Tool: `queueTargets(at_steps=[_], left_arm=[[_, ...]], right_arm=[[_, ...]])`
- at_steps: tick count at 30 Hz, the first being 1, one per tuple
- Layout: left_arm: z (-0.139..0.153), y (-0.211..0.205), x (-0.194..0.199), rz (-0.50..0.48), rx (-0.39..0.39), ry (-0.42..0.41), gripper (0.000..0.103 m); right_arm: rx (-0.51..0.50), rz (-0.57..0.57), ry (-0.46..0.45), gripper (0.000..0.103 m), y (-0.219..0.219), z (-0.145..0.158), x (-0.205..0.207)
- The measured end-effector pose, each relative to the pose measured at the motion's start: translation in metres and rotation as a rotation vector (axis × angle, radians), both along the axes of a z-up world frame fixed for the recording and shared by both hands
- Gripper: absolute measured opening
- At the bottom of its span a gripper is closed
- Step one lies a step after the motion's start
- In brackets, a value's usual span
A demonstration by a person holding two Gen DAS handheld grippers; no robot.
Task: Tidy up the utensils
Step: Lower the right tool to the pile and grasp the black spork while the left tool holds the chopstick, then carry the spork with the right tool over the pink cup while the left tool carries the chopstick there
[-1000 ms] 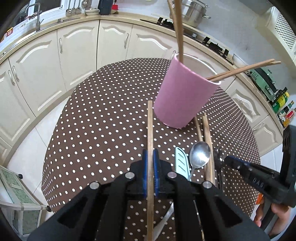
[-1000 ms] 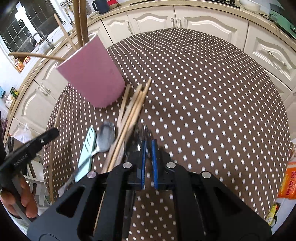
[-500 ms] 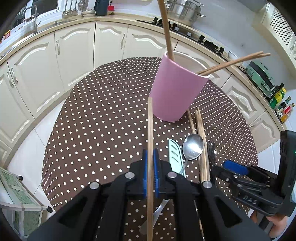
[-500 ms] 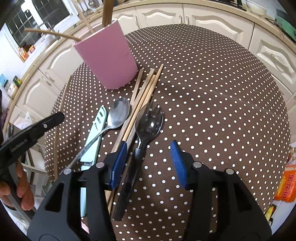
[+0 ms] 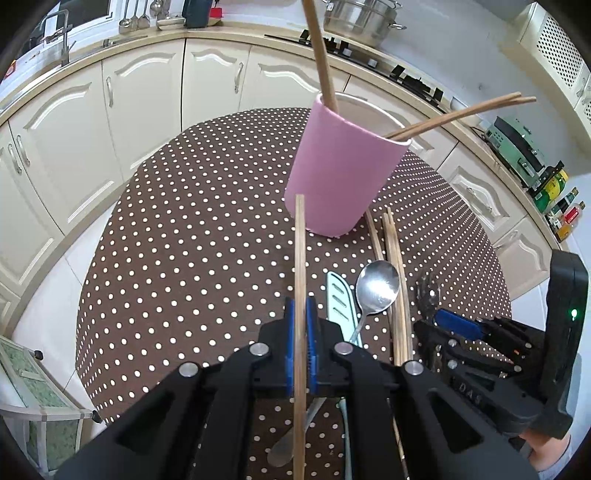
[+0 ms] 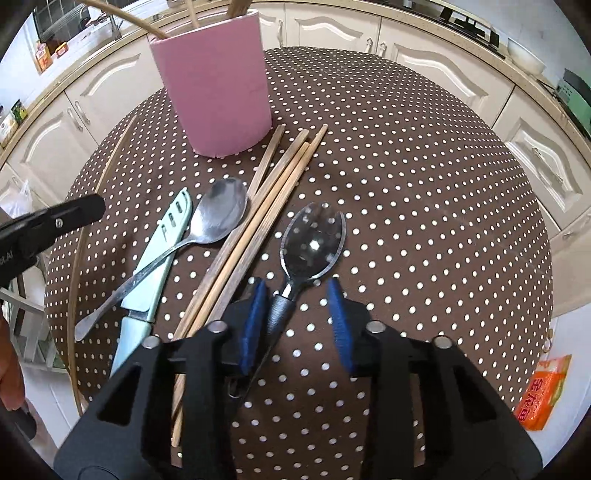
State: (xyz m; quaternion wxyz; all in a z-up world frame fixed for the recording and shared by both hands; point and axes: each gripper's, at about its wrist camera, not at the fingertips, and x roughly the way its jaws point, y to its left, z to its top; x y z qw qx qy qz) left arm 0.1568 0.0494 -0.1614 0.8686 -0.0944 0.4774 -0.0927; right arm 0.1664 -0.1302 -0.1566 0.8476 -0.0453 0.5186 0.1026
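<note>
Over the dotted tablecloth (image 6: 406, 184) (cream cabinets (image 5: 140, 96) behind), left claw (image 5: 300, 325) pinches a chopstick (image 5: 300, 258); right claw (image 6: 297, 314) gapes.

A round table draped in a brown cloth with white polka dots (image 5: 192, 236) is filling the middle of a kitchen. Cream cabinets with arched door panels (image 5: 144, 92) are curving around behind it under a pale countertop. A large steel pot (image 5: 360, 16) is sitting on a black stovetop (image 5: 406, 75) at the far counter. Ladles and spoons (image 5: 138, 14) are hanging on the wall near a faucet (image 5: 59, 33) at the far left. Colourful bottles (image 5: 561, 208) are standing together on the counter at the right. In the right wrist view, an orange packet (image 6: 545, 391) is lying on the floor beside the table, and a white bowl (image 6: 526, 61) is resting on the counter.
</note>
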Motion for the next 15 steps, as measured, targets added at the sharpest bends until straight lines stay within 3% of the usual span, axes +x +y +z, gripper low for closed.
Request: queueTargets(at_steps=[3, 8, 15], left_arm=[[0.002, -0.003, -0.002, -0.010, 0.000, -0.005, 0.006], [0.009, -0.009, -0.007, -0.041, 0.000, -0.024, 0.006], [0.033, -0.015, -0.023, -0.085, -0.039, -0.125, 0.006]], right_arm=[[0.028, -0.009, 0.000, 0.012, -0.008, 0.002, 0.005], [0.129, -0.027, -0.013, 0.012, -0.039, 0.007, 0.008], [0.298, -0.048, -0.159, 0.012, -0.077, 0.040, -0.011]])
